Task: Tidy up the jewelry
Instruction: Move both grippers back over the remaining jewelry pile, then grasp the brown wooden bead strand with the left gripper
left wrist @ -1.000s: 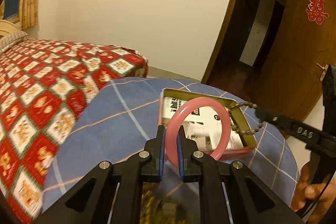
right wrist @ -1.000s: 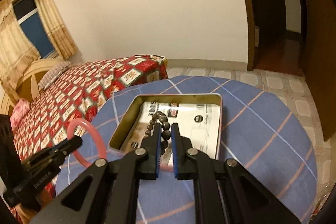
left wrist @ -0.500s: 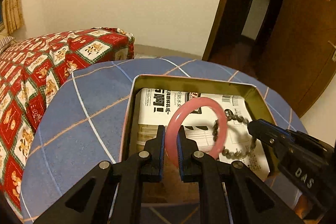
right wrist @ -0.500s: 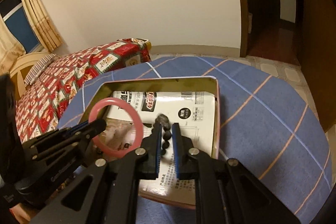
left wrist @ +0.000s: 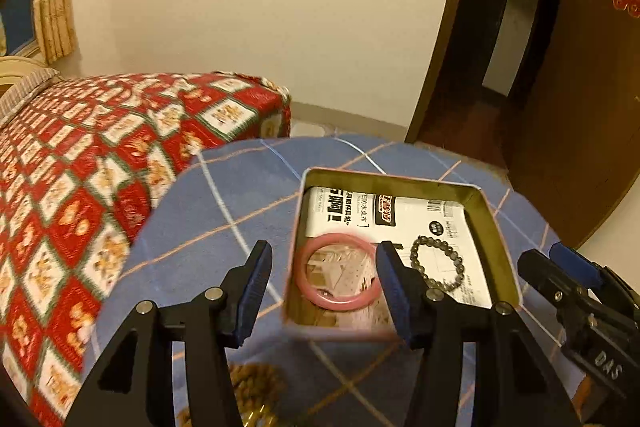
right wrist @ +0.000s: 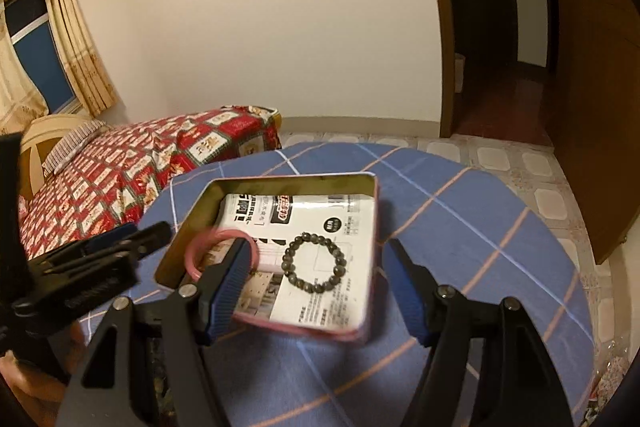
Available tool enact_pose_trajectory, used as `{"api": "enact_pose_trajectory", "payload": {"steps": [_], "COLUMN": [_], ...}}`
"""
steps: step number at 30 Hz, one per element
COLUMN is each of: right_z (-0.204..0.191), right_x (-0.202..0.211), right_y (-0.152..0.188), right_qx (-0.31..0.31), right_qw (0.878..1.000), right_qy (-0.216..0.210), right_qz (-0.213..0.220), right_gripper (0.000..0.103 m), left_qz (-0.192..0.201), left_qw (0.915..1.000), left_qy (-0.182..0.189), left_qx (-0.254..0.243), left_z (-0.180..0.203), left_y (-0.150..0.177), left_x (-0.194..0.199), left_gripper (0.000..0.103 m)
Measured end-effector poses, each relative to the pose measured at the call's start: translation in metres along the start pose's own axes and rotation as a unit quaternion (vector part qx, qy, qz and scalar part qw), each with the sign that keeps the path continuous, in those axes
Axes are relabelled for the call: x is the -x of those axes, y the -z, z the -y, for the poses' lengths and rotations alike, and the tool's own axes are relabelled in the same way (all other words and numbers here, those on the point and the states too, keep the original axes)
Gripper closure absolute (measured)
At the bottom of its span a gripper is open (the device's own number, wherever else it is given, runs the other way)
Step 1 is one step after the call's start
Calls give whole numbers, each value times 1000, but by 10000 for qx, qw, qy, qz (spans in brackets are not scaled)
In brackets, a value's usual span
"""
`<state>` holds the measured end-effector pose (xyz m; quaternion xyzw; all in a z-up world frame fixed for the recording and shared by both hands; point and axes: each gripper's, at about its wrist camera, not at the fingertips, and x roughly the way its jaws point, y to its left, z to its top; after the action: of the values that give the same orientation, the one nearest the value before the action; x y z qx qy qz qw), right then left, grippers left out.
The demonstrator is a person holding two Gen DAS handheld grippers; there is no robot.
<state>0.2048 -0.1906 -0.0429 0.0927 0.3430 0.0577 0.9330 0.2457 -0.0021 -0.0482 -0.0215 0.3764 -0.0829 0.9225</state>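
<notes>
My left gripper [left wrist: 324,273] has just been opening; its jaws stand wide, nothing pressed between them. Ahead of the fingertips sits the tin [left wrist: 494,227] on the blue checked table [left wrist: 224,211]. The pink bangle [left wrist: 338,277] lies flat inside, partly behind my right finger. The bead bracelet [left wrist: 438,263] lies beside it, further right. The right gripper [left wrist: 560,267] enters from the right edge.
</notes>
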Motion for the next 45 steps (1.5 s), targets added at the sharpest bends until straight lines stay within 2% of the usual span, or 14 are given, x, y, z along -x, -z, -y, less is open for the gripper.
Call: {"api": "enact_pose_trajectory", "payload": {"steps": [5,13,16,23,29,30,32,38,45], "right_z": [-2,-12,-17,-34,-49,-51,-53,-63,-87], "right_x": [24,56,62,60,61,59,59,52,36], "right_y": [10,37,52,92,116,119,122,125,102], "right_qx": [-18,94,167,356,535,565,612,743,811], "right_qw": [10000,9999,9997,9977,9955,9951,9944,9929,9904], "right_qy": [-33,-86,-191,-394,-540,-561,-596,-613,-914], "right_qz": [56,49,-55,-428,-569,-594,-626,-698,-649], "right_gripper": [31,31,33,39,39,42,48,48,48], "left_qz": [229,302,308,236,151,144,120,80,148], "left_qw": [9997,9993,9993,9992,9990,9990,9990,9992,9980], "left_qy": [-70,-240,-178,-256,-296,-288,-259,-251,-474], "left_qx": [11,34,118,202,295,320,338,304,390], "left_z": [-7,-18,-24,-39,-52,-54,-57,-56,-67], "left_y": [13,54,71,110,137,141,146,142,134], "left_x": [39,76,88,104,108,108,107,99,91], "left_gripper": [48,47,47,47,47,47,47,47,47]}}
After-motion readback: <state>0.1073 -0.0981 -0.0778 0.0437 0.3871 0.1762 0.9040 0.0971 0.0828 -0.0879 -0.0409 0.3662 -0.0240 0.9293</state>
